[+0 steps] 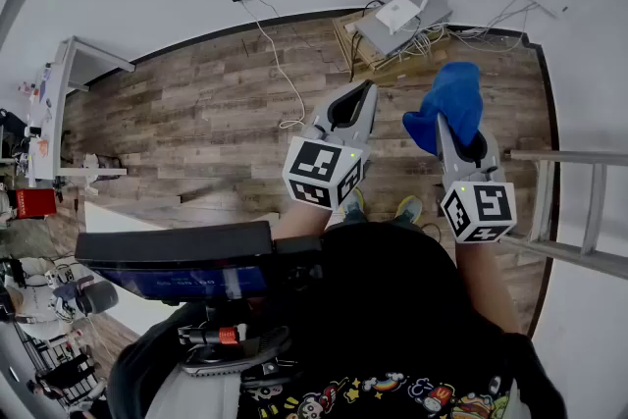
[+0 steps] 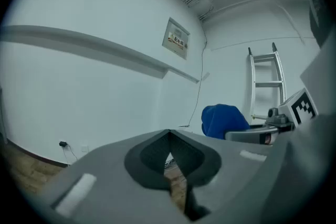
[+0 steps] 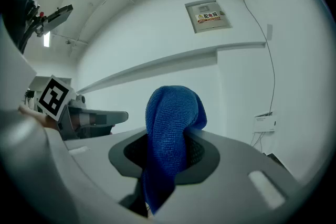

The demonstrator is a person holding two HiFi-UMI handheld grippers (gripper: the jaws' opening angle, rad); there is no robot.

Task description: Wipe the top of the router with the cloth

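A white router rests on a grey box by the far wall, among cables, well ahead of both grippers. My right gripper is shut on a blue cloth. In the right gripper view the cloth bulges up out of the jaws and hangs down between them. My left gripper is held beside it over the wooden floor, shut, with nothing in it. The left gripper view shows its tips meeting, and the cloth off to the right.
An aluminium ladder leans at the right. A white cable trails across the wooden floor from a wall plug. A dark screen sits low at the left, and a white bench stands further left. A person's shoes show below the grippers.
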